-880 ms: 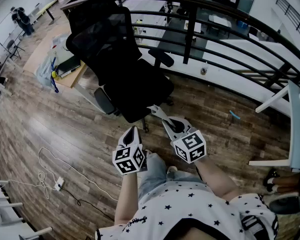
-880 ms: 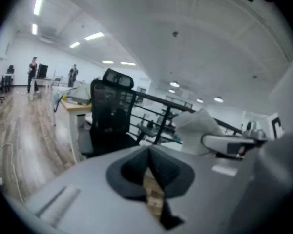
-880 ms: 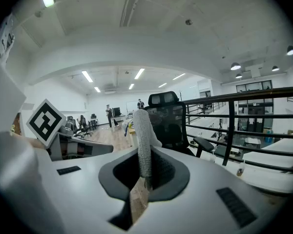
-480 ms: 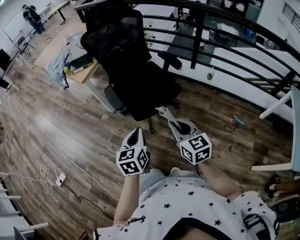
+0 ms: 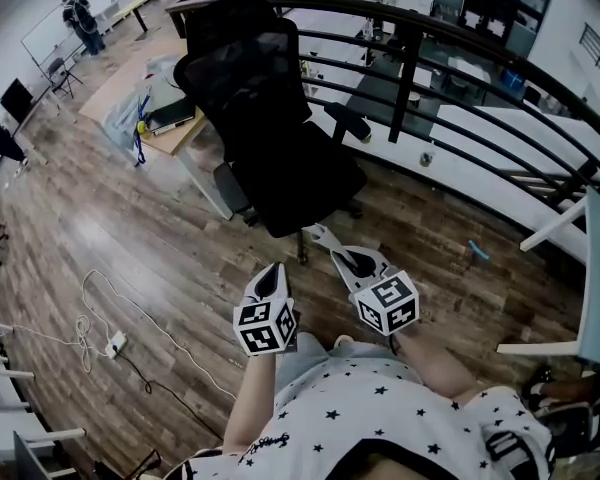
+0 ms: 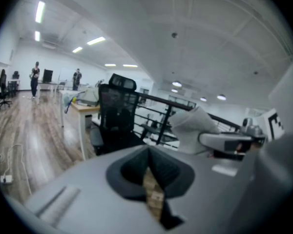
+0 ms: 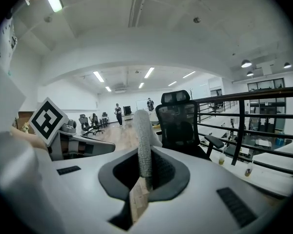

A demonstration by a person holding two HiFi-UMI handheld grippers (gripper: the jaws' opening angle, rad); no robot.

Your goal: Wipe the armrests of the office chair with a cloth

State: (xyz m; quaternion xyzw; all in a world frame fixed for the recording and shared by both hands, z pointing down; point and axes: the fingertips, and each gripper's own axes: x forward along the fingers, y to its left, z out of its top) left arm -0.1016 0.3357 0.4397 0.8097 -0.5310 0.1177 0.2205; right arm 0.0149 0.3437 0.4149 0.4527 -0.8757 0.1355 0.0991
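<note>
Office chair stands on the wooden floor by the railing in the head view, apart from the left gripper and the right gripper. Left gripper view: its jaws are pressed together with nothing between them. Right gripper view: its jaws clamp a grey cloth that stands upright, with the chair beyond it.

Far-off person, too small

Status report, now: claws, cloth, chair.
Right claw shut on cloth. Left claw shut, empty. Office chair ahead, both claws short of armrests. Nothing between.
</note>
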